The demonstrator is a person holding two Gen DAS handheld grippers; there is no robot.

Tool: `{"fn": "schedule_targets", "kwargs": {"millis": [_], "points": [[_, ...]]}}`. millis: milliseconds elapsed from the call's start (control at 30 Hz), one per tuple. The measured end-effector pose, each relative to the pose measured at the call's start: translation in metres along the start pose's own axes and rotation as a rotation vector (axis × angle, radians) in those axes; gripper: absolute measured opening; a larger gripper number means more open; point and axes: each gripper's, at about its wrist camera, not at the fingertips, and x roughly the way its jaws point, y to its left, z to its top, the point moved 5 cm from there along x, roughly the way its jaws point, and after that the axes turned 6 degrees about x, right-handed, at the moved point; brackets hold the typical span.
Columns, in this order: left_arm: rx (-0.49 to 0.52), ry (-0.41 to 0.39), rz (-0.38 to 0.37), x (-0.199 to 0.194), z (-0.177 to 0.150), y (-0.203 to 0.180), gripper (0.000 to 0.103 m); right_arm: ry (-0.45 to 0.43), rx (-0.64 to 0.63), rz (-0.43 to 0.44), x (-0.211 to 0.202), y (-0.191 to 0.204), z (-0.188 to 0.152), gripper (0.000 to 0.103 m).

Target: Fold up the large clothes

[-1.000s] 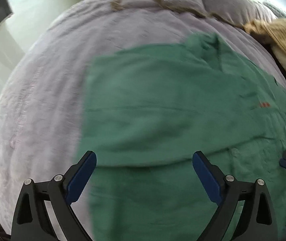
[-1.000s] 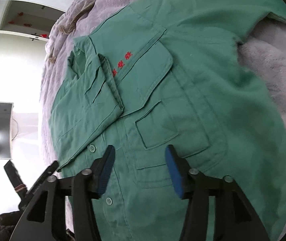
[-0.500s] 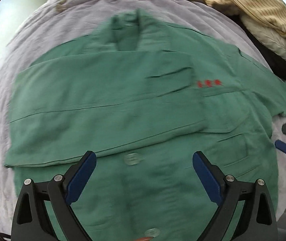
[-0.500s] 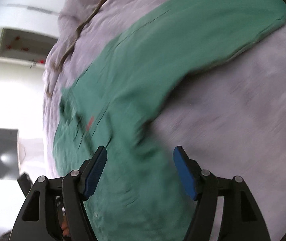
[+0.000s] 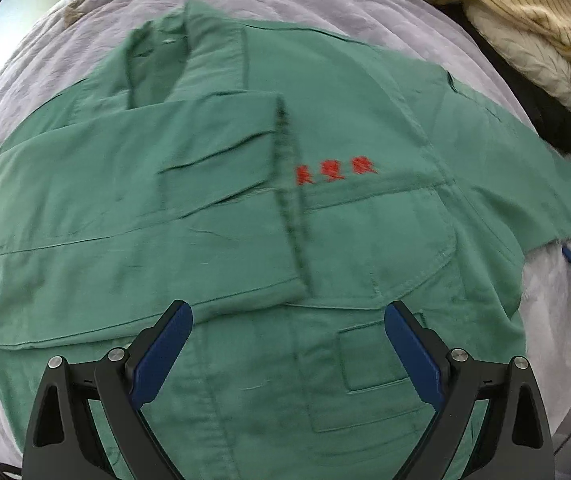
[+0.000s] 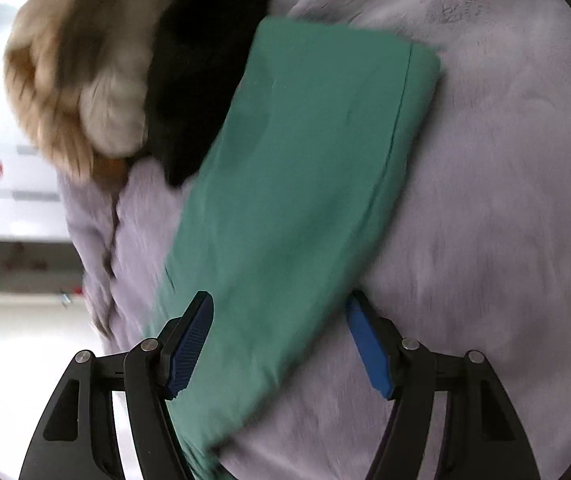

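— On the bed (image 5: 25,60), across the lilac cover, lies the green shirt (image 5: 365,240), front up, one sleeve already folded over the chest.

— And the left tongs (image 5: 287,356)?

— They hang above the lower front with the jaws wide apart and nothing between them.

— The right tongs (image 6: 279,344)?

— Released too: blue pads spread, poised over the other sleeve (image 6: 305,160), which stretches flat out to the side toward the pile of tan and black clothes (image 6: 125,72). Cloth shows between the pads, but they do not press on it.

— So which step is this?

— Probably the second sleeve fold. One side is done; the other sleeve is yet to come in.

— What does the next move need?

— Likely the right tongs must drop onto the sleeve, pinch it near the cuff (image 6: 421,72), and carry it across the chest to match the first, keeping the body flat.
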Motion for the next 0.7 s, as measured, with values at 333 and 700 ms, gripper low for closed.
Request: {"fn": "schedule_targets", "kwargs": {"millis": [333, 700], "points": [[0.027, 0.009, 0.032, 0.000, -0.002, -0.020, 0.097, 0.050, 0.174, 0.144, 0.027, 0.003, 0.020, 0.030], [-0.034, 0.008, 0.053, -0.003, -0.001, 0.007, 0.097, 0.176, -0.103, 0.354, 0.020, 0.099, -0.025, 0.006]]}}
